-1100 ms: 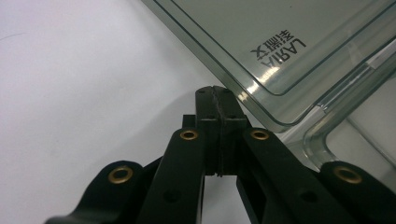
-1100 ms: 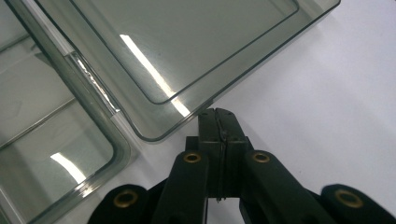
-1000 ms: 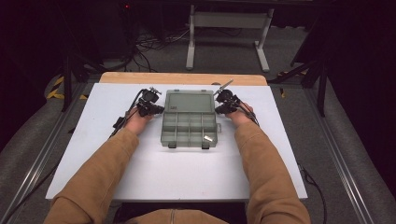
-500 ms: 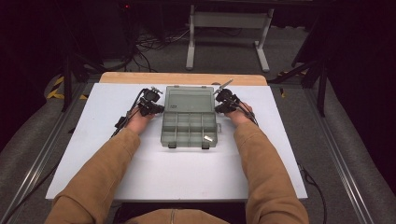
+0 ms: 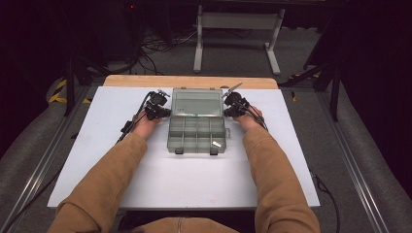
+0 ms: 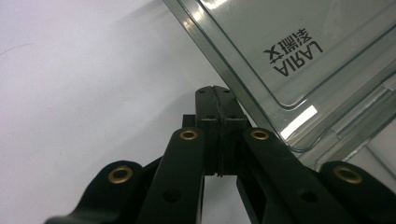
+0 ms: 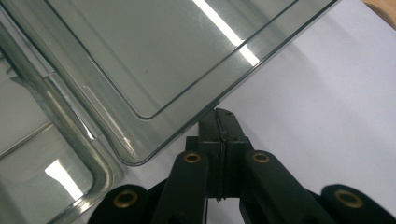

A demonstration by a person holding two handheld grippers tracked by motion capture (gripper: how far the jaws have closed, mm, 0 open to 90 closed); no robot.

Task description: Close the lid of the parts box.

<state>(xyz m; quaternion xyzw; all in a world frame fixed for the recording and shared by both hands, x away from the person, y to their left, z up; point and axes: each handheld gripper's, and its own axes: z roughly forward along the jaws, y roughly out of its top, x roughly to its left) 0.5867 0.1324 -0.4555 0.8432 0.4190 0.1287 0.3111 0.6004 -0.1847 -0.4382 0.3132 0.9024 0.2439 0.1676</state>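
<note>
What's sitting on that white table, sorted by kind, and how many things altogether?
Clear plastic organiser box, lid open: 1
Small pale item in a front compartment: 1
Handheld grippers: 2, left gripper and right gripper, both shut beside the lid
Total: 4

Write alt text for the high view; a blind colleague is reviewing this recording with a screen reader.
A person's two sleeved forearms reach across a white table to an open clear compartment box, the left gripper and right gripper shut at either side of its raised lid.
</note>
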